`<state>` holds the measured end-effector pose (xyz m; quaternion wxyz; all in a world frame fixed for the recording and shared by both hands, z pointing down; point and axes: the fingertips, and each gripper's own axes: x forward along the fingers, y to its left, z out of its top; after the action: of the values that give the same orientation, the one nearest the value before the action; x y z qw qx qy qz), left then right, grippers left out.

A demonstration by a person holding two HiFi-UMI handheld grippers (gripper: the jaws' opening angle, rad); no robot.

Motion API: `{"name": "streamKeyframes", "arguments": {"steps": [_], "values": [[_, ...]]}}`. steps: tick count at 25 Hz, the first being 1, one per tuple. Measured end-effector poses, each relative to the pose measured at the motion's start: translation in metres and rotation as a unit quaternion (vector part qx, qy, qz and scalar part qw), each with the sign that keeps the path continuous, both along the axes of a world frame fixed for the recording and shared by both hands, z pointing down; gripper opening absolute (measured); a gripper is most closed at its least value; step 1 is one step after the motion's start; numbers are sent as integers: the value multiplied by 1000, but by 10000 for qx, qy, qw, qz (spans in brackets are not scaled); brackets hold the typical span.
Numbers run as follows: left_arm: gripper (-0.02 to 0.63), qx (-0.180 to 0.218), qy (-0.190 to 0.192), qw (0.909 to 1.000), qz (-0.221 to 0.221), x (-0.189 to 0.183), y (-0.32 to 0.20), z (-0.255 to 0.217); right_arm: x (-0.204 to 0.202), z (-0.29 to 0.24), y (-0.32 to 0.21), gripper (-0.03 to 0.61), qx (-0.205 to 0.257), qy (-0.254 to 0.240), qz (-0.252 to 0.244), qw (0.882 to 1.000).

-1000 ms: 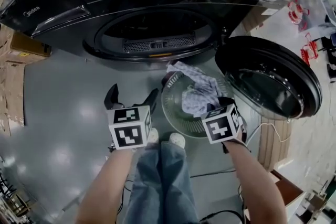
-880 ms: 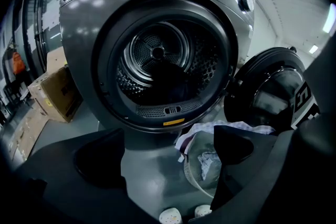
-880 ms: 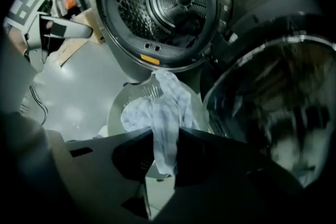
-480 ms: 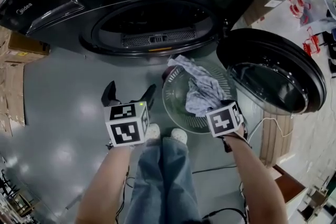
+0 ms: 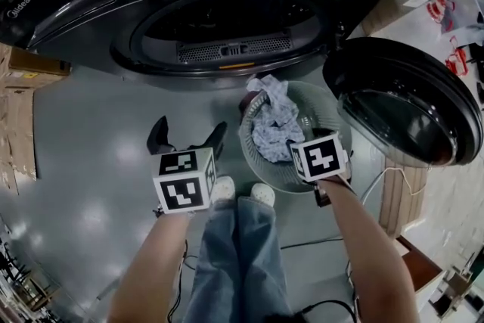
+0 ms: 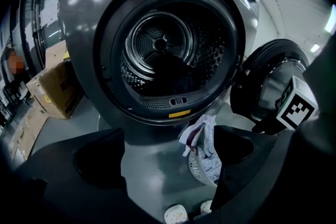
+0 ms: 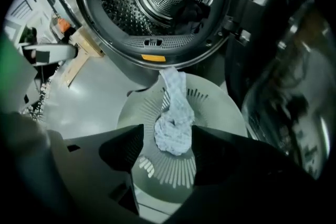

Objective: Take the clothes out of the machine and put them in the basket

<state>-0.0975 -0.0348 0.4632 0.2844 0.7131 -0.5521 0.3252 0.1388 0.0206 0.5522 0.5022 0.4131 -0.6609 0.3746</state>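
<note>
Right gripper (image 5: pixel 316 161) sits lower over basket (image 5: pixel 330 104) than a second ago, jaws just opening.
Head view: patterned cloth (image 5: pixel 274 125) in basket just ahead of it; left gripper (image 5: pixel 189 140) alongside.
Left gripper view: jaws wide apart, empty.
Right gripper view: jaws parted, cloth lying loose beneath the gap, not gripped.

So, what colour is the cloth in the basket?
Pale bluish-white cloth, finely speckled; clearest in right gripper view.
</note>
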Motion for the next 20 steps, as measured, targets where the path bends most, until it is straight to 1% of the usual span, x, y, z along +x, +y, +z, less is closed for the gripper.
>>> {"name": "streamKeyframes", "arguments": {"steps": [6,9,11,13,14,19,20], "values": [[503,-71,-32,9999,70,-10,-6,22,-44,20,-48,284,465,-370,-136,9981],[503,-45,-45,9998,179,-12,-12,32,-56,34,-70,284,650,-407,-194,9969],[503,-58,-70,9996,285,-13,-14,39,-58,39,-87,284,899,-230,-262,9953],[503,-83,-95,9991,401,-15,-16,45,-58,36,-110,282,1377,106,-512,9891],[503,-89,-109,9989,444,-17,-18,48,-60,38,-119,282,1521,185,-607,9863],[503,-66,-174,9986,496,-31,-27,59,-71,65,-140,279,1462,155,-636,9871],[503,-69,-187,9986,497,-33,-27,60,-74,65,-145,277,1502,160,-726,9859]]}}
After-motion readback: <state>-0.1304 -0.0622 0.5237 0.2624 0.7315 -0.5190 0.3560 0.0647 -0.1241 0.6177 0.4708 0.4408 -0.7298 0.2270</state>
